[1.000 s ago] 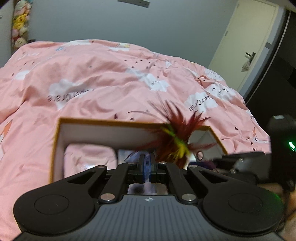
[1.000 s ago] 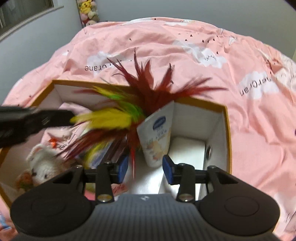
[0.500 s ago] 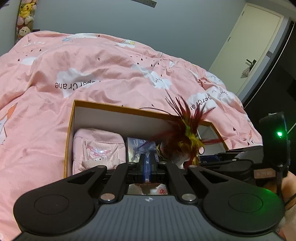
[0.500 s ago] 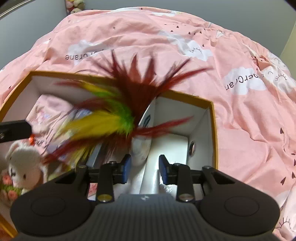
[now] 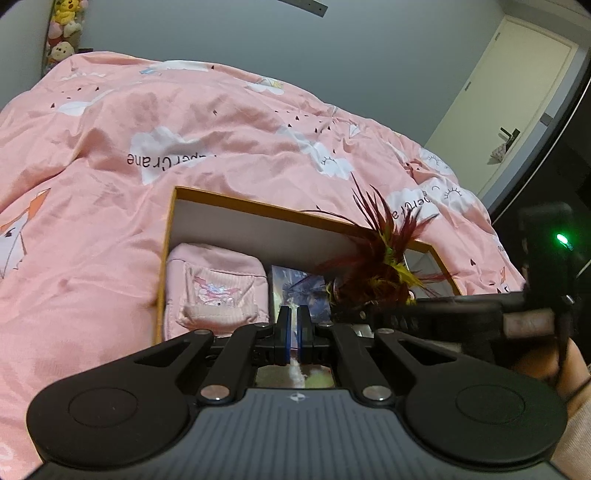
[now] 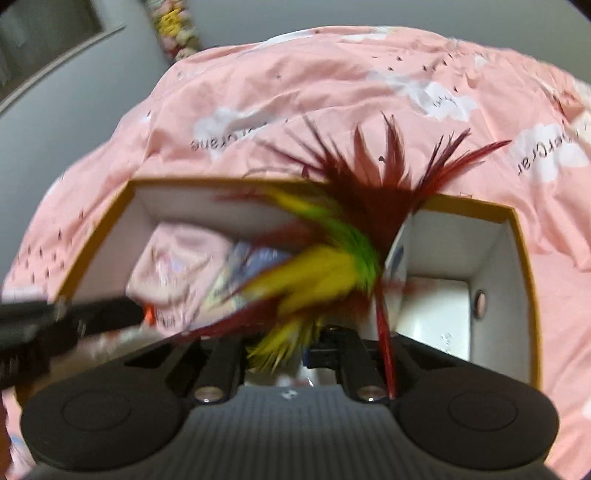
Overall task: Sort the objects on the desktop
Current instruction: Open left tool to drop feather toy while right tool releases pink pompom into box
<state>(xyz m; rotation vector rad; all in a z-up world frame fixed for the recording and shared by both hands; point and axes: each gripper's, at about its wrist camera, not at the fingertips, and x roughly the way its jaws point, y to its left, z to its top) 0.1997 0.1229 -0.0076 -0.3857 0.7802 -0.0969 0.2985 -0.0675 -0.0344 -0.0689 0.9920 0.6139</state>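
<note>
Right now both grippers hang over an open box [image 5: 236,206] with an orange rim and white inner walls, which sits on a bed under a pink quilt [image 5: 184,122] printed with white clouds. The left gripper [image 5: 293,334] has its blue pads pressed together with nothing between them, hovering above the box's near side. The right gripper [image 6: 295,350] has just been closing its jaws; they are nearly together, but the feathers blur across them, so I cannot tell whether they pinch anything. The feather toy [image 6: 343,243], dark red plumes with yellow and green ones among them, stands up above the middle of the box, just in front of the right gripper and brushing over its fingers. Inside the box, a pink pouch [image 5: 216,291] lies against the left wall, and a glossy packet [image 5: 299,288] stands just beside it. A white divider [image 6: 399,254] walls off the right compartment. Soft toys [image 5: 64,33] are piled in the far corner of the room.
</note>
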